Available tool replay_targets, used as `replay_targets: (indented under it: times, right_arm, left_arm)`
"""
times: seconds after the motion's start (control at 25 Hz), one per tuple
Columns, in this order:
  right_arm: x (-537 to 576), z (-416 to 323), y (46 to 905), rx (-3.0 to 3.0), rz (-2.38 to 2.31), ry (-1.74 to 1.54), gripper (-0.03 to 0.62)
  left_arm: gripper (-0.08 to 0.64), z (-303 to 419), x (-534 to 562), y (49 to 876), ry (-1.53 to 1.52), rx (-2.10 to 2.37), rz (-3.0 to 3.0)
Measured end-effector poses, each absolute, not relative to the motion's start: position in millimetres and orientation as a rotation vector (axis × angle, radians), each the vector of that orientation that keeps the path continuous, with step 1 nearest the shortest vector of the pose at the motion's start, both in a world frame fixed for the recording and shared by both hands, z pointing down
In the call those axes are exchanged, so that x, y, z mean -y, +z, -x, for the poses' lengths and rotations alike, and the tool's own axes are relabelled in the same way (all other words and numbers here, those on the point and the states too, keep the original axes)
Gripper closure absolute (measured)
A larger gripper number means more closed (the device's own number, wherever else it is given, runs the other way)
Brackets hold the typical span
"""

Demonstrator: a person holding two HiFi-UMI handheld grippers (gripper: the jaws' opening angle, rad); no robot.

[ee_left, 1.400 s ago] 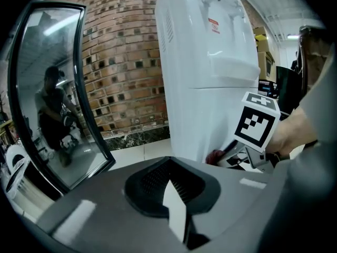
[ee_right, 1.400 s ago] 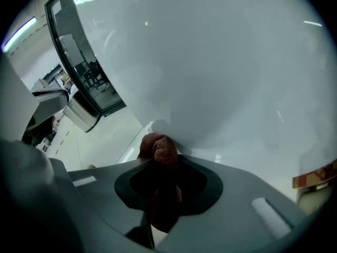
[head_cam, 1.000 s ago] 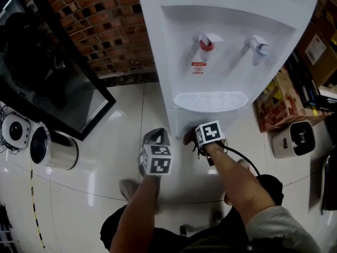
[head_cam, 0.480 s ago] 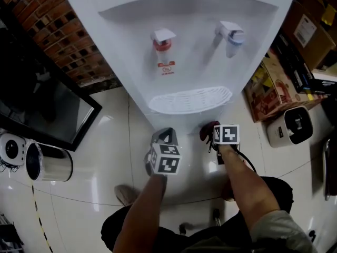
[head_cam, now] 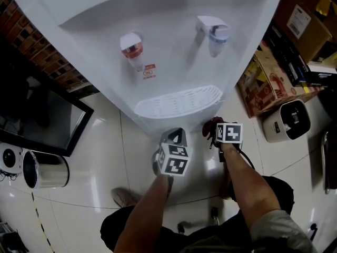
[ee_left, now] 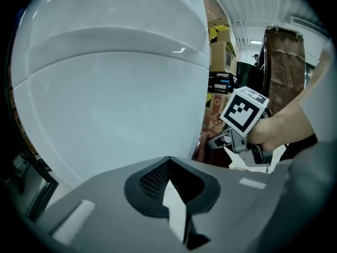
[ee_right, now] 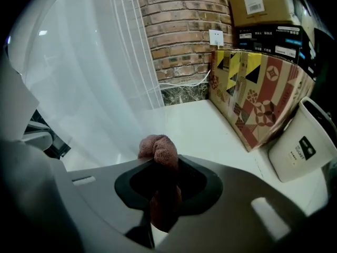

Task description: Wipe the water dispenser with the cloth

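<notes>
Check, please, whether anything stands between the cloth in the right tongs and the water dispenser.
Nothing visible does. The right tongs grip the reddish cloth, and the white panel of the water dispenser lies directly beyond it with no object between. Whether the cloth touches the panel is unclear.

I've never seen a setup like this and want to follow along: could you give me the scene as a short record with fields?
Appliance: white water dispenser, red tap and blue tap above a drip tray
Left gripper: fingers together, nothing between them, facing the dispenser's lower front
Right gripper: fingers closed on a reddish-brown cloth, beside the dispenser's base
Nearby: patterned cardboard box on the right, metal bin on the left
</notes>
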State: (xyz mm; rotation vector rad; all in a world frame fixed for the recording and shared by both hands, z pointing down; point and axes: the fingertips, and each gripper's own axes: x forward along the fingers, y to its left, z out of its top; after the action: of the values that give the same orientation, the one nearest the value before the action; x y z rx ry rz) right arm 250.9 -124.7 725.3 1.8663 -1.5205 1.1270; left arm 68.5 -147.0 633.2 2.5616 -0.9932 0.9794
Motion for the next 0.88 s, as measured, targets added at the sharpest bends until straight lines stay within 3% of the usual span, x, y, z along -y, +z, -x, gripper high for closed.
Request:
replay_targets:
  times: [0.4, 0.88]
  right_arm:
    - [117.6, -227.5, 725.1, 1.538, -1.808, 1.089, 0.508]
    - [140.8, -43.9, 729.4, 1.921, -1.406, 1.023, 0.508]
  left_arm:
    - [0.56, -29.8, 151.7, 628.1, 1.018, 1.06, -2.554]
    - [0.56, 85.3, 156.4, 629.2, 1.077, 1.308, -2.352]
